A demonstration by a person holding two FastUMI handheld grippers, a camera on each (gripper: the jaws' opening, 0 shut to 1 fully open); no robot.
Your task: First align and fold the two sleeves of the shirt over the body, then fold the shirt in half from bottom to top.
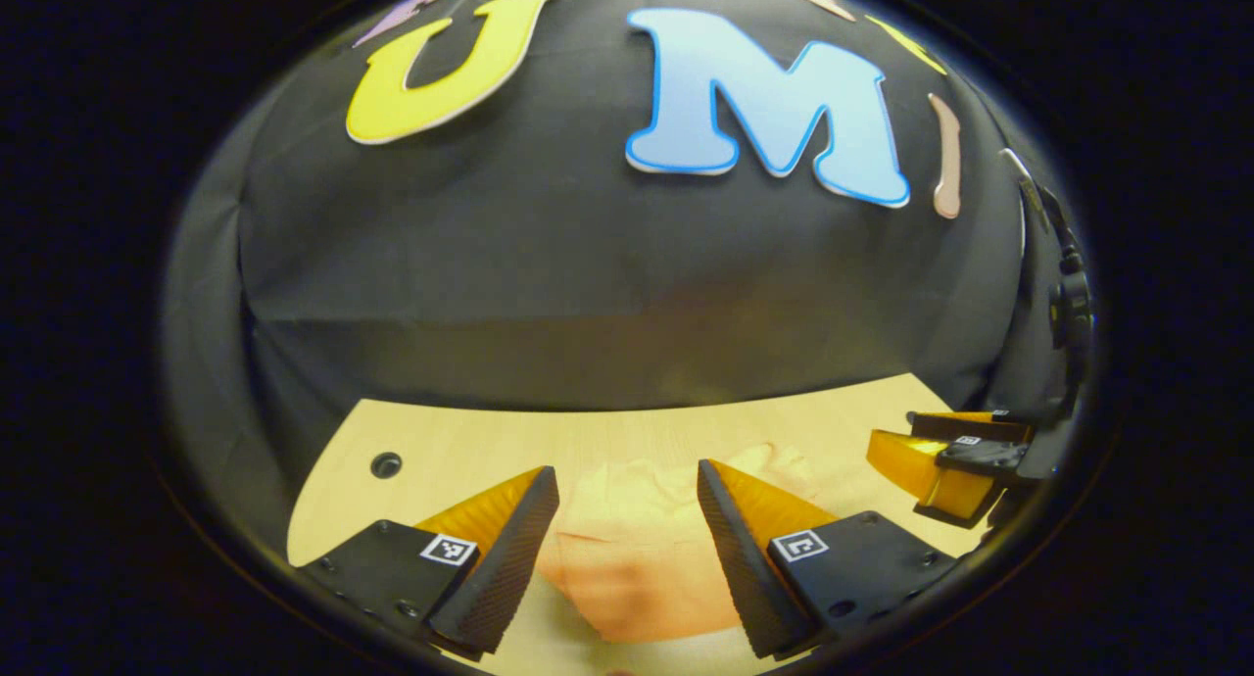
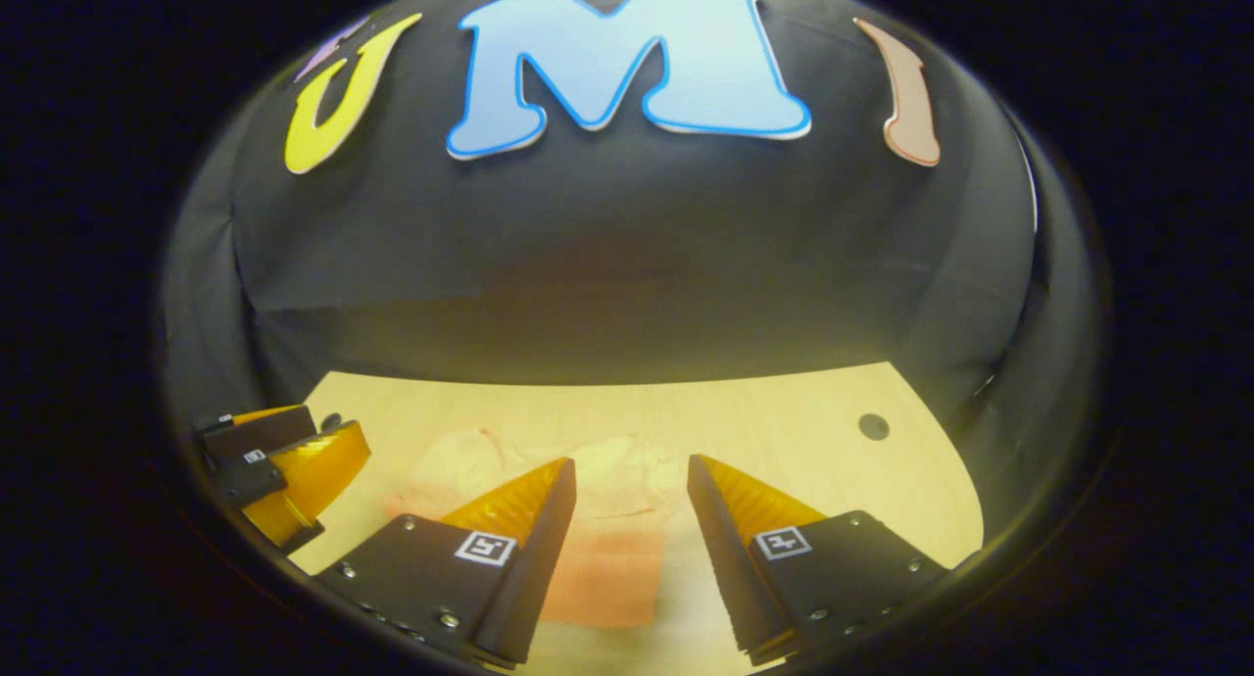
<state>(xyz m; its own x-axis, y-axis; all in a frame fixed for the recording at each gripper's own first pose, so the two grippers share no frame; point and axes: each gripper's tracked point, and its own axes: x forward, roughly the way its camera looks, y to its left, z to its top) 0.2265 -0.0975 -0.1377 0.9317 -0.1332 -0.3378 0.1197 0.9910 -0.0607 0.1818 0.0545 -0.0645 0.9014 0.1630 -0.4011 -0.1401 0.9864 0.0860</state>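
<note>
A pale peach shirt lies bunched on the light wooden table. My left gripper hangs open just above it, the cloth showing in the gap between its fingers with nothing held. In the right gripper view the same shirt spreads under my right gripper, which is also open and holds nothing. The right gripper appears at the far right of the left gripper view, and the left gripper at the far left of the right gripper view. How the sleeves lie is too blurred to tell.
Black cloth walls close the booth behind and beside the table. A round dark hole sits near the table's far left corner, and another hole near the far right corner.
</note>
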